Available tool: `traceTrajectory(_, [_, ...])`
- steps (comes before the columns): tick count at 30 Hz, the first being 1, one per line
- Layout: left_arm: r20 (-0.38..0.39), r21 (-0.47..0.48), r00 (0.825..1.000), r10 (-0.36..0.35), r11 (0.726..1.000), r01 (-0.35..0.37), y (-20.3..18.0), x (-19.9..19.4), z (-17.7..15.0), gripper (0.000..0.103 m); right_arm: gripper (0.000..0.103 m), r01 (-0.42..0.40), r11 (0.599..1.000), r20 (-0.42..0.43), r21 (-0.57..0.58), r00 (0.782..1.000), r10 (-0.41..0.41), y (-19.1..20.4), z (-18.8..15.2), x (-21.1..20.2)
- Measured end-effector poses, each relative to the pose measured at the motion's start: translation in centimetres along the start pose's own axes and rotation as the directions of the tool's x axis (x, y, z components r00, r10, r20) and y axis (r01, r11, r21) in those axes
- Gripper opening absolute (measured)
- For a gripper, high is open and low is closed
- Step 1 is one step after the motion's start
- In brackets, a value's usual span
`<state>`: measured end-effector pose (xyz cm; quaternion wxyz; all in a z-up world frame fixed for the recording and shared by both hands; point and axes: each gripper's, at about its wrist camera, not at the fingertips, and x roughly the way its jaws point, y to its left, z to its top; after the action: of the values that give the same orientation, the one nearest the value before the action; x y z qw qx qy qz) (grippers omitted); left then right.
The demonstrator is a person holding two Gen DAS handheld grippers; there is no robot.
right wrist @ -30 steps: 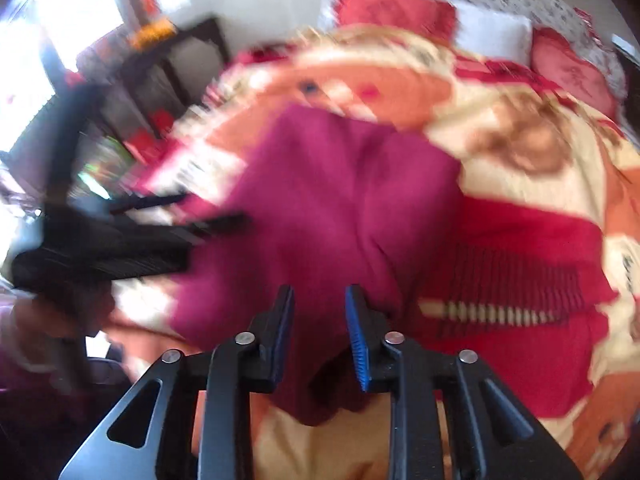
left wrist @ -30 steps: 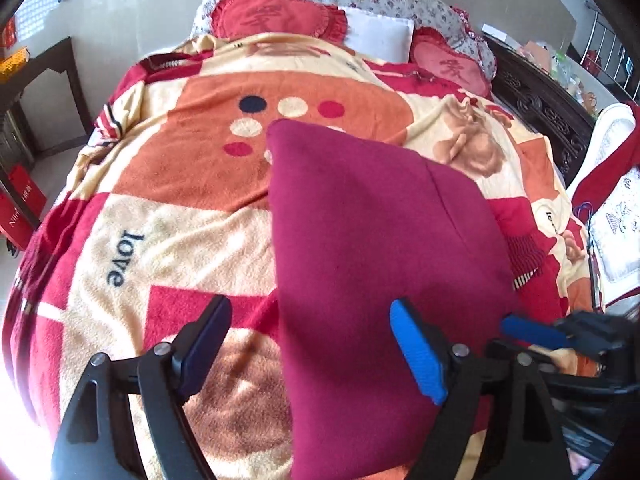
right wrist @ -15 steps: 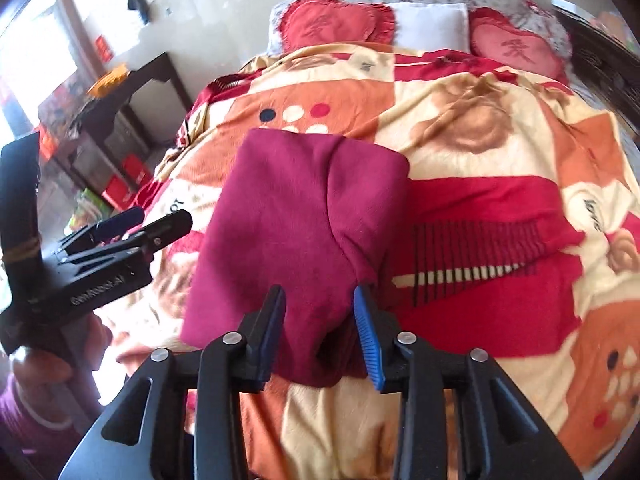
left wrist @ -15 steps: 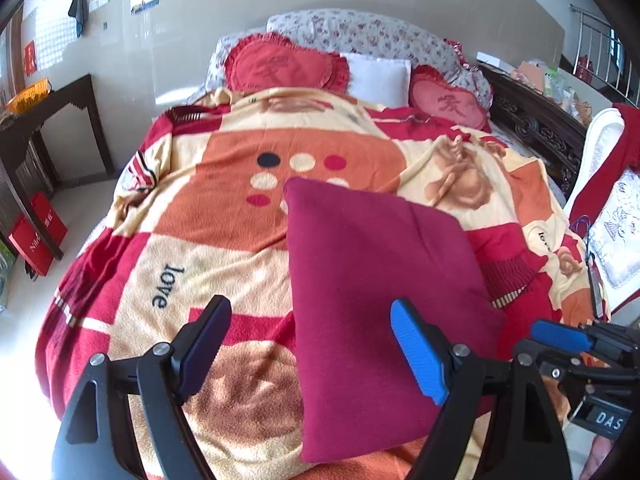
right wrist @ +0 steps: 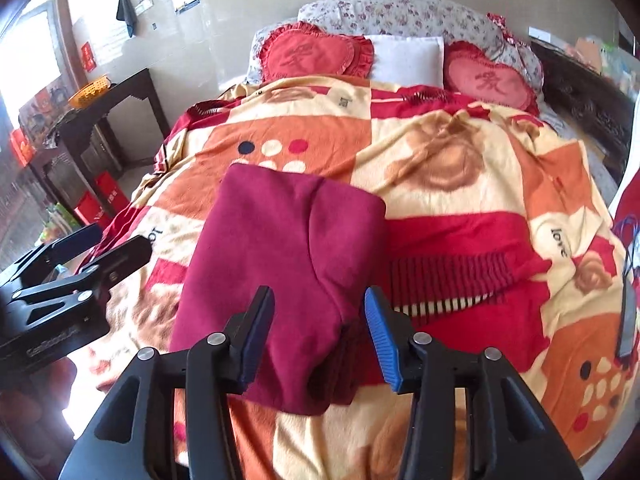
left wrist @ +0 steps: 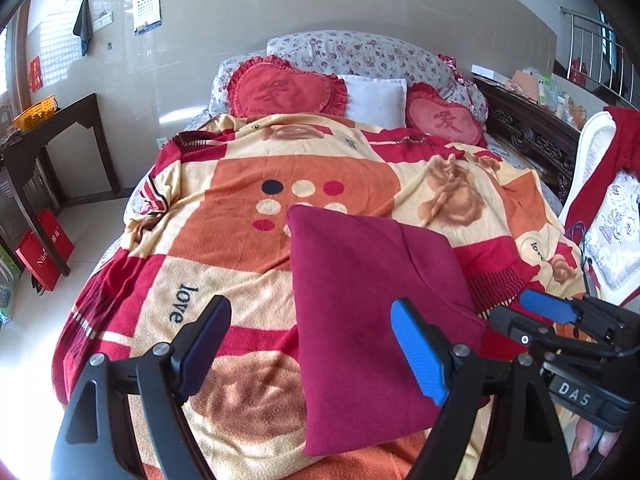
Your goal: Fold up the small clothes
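A maroon garment point(left wrist: 368, 312) lies folded into a rectangle on the bed's patterned blanket point(left wrist: 248, 240); it also shows in the right wrist view point(right wrist: 280, 248). My left gripper point(left wrist: 316, 352) is open and empty, held above the garment's near left part. My right gripper point(right wrist: 320, 336) is open and empty, above the garment's near right corner. The right gripper shows at the right edge of the left wrist view point(left wrist: 560, 320). The left gripper shows at the left of the right wrist view point(right wrist: 76, 268).
Two red heart cushions point(left wrist: 284, 92) and a white pillow point(left wrist: 376, 100) lie at the head of the bed. A dark side table point(left wrist: 52, 136) and red bags point(left wrist: 44, 252) stand on the left. A carved dark bed frame point(left wrist: 528, 136) and a chair point(left wrist: 600, 208) are on the right.
Both grippers have pulled back and up from the garment. The right gripper's jaws have opened wider. The garment stays folded on the blanket.
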<state>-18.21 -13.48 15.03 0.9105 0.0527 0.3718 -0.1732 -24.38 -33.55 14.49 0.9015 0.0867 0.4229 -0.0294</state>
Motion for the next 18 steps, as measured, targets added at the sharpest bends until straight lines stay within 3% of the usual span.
traceTrajectory(18, [-0.007, -0.018, 1.0, 0.022, 1.0, -0.022, 0.5, 1.1, 0.6, 0.085, 0.03, -0.007, 1.0, -0.008, -0.019, 1.0, 0.007, 0.7, 1.3, 2.0])
